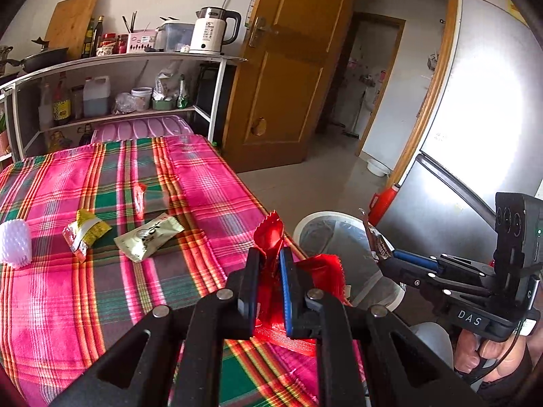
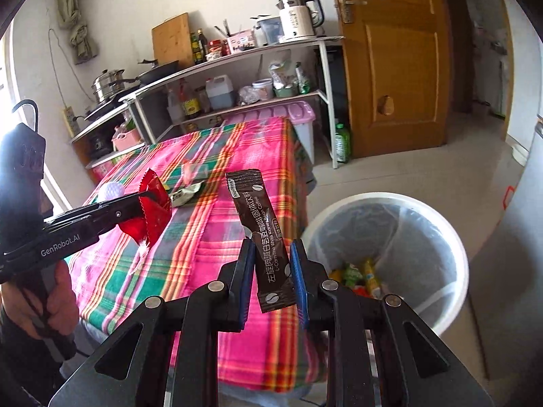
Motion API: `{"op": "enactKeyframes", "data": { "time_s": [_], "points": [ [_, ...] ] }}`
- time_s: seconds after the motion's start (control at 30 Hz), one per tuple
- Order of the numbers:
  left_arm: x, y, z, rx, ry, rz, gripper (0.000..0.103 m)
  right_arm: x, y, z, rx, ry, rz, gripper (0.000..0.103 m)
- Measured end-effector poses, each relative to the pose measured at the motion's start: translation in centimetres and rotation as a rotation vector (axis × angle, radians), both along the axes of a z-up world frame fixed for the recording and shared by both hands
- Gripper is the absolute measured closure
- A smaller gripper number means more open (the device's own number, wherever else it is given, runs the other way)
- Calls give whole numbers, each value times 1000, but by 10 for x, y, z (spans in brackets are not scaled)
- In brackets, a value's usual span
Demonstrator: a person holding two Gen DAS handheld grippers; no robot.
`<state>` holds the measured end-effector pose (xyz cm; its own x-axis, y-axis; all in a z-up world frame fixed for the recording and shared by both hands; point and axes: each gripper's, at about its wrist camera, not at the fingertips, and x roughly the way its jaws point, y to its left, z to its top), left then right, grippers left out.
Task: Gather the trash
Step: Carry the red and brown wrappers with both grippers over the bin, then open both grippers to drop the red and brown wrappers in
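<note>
Holding trash in both hands right now: the left gripper is clamped on a crumpled red wrapper, and the right gripper pinches a brown coffee stick sachet that stands upright between its blue pads. Both sit near the edge of the counter with the pink plaid cloth, close to the white lined bin on the floor just beside it. That bin already has some colourful wrappers at the bottom (so I'd say we're partway through), but neither piece in hand is over the opening yet, and the sachet looks closer to it. Left on the cloth further out: a pale green packet, a yellow snack packet, a small red-tipped clear wrapper and a white foam net sleeve, well apart from the bin. Nothing really blocks the drop, though the two grippers are close together and could bump. Beyond that there's a shelf rack with a kettle and bottles, a wooden door and a silver fridge right behind the bin.
</note>
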<state>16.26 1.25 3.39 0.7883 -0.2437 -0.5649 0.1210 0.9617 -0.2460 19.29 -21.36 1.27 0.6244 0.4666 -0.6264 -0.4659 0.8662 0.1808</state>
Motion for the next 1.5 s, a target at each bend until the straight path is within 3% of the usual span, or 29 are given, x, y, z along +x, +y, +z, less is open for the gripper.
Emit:
{"op": "enactKeyframes", "data": {
  "time_s": [0.53, 1.13, 1.3, 1.5],
  "points": [
    [38, -77, -5, 7, 19, -133, 91, 11, -64, -6, 25, 19, -146, 81],
    [83, -121, -38, 8, 106, -198, 90, 40, -97, -42, 27, 112, -224, 80],
    [93, -128, -45, 7, 130, -203, 83, 52, -101, -55, 24, 150, -241, 80],
    [91, -128, -47, 5, 133, -196, 82, 55, -102, -62, 17, 168, -252, 72]
  ]
}}
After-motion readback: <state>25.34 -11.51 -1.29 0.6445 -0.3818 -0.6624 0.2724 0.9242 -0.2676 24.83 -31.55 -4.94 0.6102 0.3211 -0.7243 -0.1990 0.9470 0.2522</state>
